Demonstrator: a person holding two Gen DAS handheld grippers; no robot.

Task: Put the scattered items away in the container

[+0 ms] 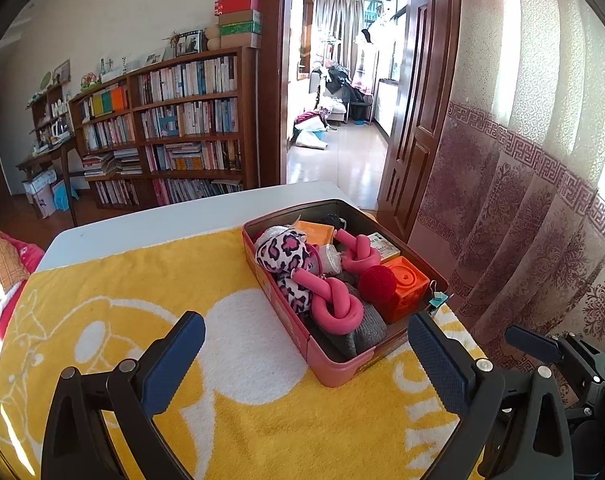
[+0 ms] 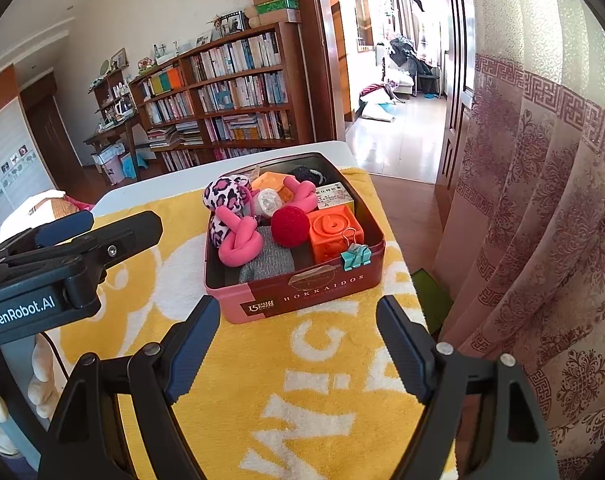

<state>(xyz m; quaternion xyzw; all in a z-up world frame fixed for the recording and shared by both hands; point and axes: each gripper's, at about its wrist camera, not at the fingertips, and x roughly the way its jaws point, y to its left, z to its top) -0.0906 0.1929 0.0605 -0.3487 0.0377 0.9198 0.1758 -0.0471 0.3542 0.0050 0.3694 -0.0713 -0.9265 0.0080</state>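
Left wrist view: my left gripper (image 1: 306, 344) hangs over the yellow towel (image 1: 142, 300) with jaws spread wide and nothing between them. The tin (image 1: 334, 368) sits just ahead, already packed with a pink knotted tube (image 1: 334, 304), orange cube (image 1: 406, 284) and red ball (image 1: 378, 284).

Right wrist view: my right gripper (image 2: 298, 336) is likewise wide open and empty, facing the tin's front wall. A teal binder clip (image 2: 356, 256) rides its rim. I see nothing loose on the towel, so I judge tidying finished; best to check the edges before withdrawing
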